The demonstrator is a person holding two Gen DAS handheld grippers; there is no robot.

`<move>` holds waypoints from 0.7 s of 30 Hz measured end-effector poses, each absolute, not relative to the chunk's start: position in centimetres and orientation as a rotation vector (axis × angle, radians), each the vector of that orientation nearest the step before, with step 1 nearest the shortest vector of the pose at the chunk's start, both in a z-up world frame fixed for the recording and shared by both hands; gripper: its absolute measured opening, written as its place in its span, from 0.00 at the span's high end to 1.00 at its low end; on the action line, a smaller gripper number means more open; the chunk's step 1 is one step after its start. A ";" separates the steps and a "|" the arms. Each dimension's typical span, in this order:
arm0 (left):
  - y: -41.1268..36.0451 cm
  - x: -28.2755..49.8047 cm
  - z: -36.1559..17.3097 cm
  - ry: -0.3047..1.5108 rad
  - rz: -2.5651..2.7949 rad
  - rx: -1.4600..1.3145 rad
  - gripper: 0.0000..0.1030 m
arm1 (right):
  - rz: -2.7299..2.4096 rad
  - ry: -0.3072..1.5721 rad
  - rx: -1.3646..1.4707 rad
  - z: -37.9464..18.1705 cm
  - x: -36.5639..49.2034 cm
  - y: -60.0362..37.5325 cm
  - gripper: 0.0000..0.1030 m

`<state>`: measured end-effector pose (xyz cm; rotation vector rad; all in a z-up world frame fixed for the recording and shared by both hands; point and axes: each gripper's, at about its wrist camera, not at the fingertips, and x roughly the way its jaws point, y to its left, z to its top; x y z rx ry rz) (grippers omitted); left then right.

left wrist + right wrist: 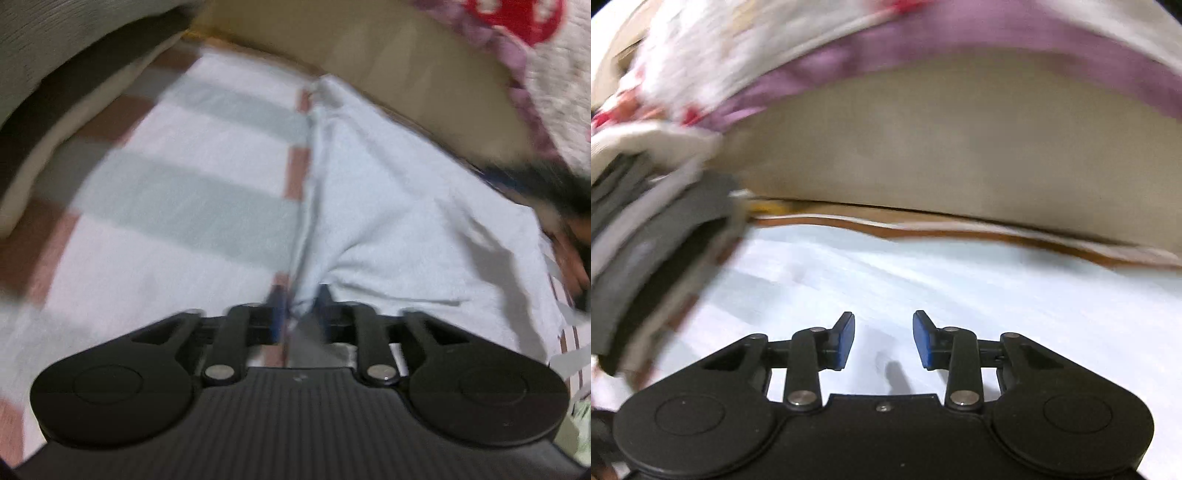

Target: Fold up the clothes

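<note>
A pale white garment [406,221] lies spread on a striped bed sheet [166,192], its left edge running down toward me. My left gripper [300,302] sits low over that edge. A gathered fold of the garment stands between its blue pads [324,295], which stand slightly apart and look open around the cloth. In the right wrist view, my right gripper [883,339] hovers open above pale cloth [923,288] with nothing between its fingers. Both views are blurred.
A stack of folded grey and white clothes [646,258] sits at the left. A beige panel [942,147] runs along the far side, with a floral blanket with a purple border [849,66] above it. A hand [572,258] shows at the garment's right edge.
</note>
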<state>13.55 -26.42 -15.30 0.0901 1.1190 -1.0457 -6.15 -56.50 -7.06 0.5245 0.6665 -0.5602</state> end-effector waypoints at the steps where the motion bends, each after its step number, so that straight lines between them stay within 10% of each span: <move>1: -26.1 13.4 -14.9 1.103 -1.049 0.088 0.71 | -0.623 0.664 0.542 -7.3 -9.6 -57.0 0.62; 10: -29.1 6.5 -10.0 0.768 -1.288 0.156 0.66 | -1.093 0.579 0.818 -8.7 -36.2 -59.9 0.56; 21: -37.3 -2.5 -10.0 0.831 -1.345 0.280 0.64 | -0.802 0.363 1.220 -15.1 -43.8 -58.3 0.56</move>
